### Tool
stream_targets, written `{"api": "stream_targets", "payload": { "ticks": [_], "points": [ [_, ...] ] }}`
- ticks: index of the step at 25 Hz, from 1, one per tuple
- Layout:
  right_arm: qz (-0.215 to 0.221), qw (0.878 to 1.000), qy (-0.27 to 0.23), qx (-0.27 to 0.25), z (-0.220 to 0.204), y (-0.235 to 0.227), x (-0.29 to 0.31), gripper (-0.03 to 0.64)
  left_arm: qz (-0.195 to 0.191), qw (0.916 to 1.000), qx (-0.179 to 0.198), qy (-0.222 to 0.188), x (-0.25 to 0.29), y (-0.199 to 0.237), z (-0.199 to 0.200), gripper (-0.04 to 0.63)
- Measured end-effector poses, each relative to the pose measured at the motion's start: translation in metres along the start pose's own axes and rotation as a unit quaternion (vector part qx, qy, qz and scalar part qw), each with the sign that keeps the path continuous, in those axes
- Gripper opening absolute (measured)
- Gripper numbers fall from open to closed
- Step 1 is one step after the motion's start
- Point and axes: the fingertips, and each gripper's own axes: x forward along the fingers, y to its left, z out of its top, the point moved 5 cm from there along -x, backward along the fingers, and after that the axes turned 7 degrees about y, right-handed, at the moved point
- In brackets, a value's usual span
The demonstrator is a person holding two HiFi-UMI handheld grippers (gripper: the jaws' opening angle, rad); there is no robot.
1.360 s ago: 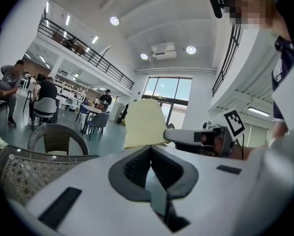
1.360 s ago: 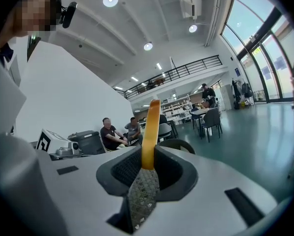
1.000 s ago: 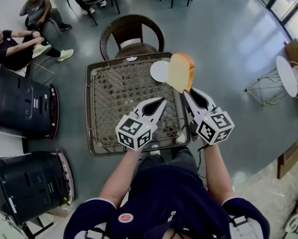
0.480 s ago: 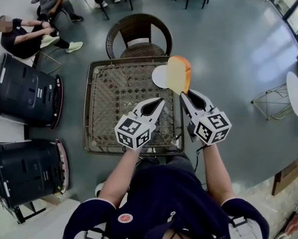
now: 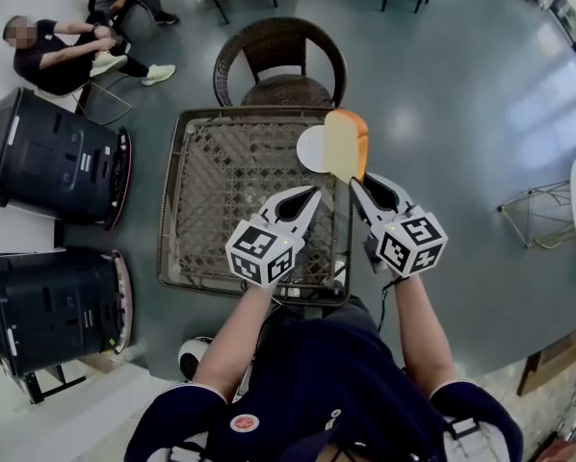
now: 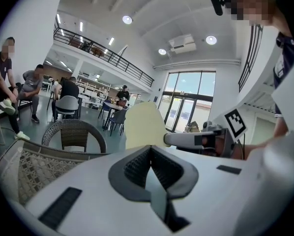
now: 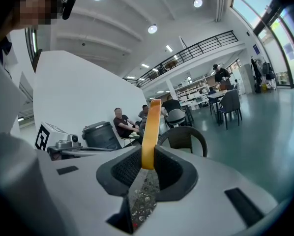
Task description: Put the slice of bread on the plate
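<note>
Wicker surface (image 5: 201, 191) fills the middle of a grey-floored hall. Over it hangs the left claw (image 5: 312, 197), pinched together and empty. At the far right corner lies the white plate (image 5: 310, 149). The slice of bread (image 5: 346, 144) stands on edge over the plate's right rim, its lower end clamped in the right claw (image 5: 357, 183), the nearer one.

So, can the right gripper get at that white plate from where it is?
Likely yes. The right gripper holds the slice of bread upright right next to the plate at the far corner of the wicker table. Nothing stands between them, and the left gripper is off to the side.
</note>
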Motion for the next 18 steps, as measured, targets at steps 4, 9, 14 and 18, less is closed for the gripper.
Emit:
{"api": "stream_targets", "payload": {
  "ticks": [4,9,14,18],
  "points": [
    [0.008,1.0,0.013,0.003,-0.005,-0.012,0.012,0.08,0.012,0.9999,-0.002,0.005,0.008,0.006,-0.002,0.006],
    [0.019,0.999,0.041,0.016,-0.019,-0.031,0.036,0.08,0.028,0.9994,-0.011,0.016,0.018,0.016,-0.012,0.006],
    [0.022,0.997,0.075,0.026,-0.036,-0.05,0.065,0.08,0.039,0.9987,-0.015,0.029,0.03,0.032,-0.021,0.006],
    [0.029,0.994,0.099,0.042,-0.053,-0.062,0.089,0.081,0.049,0.9979,-0.022,0.037,0.038,0.042,-0.031,0.006]
  ]
}}
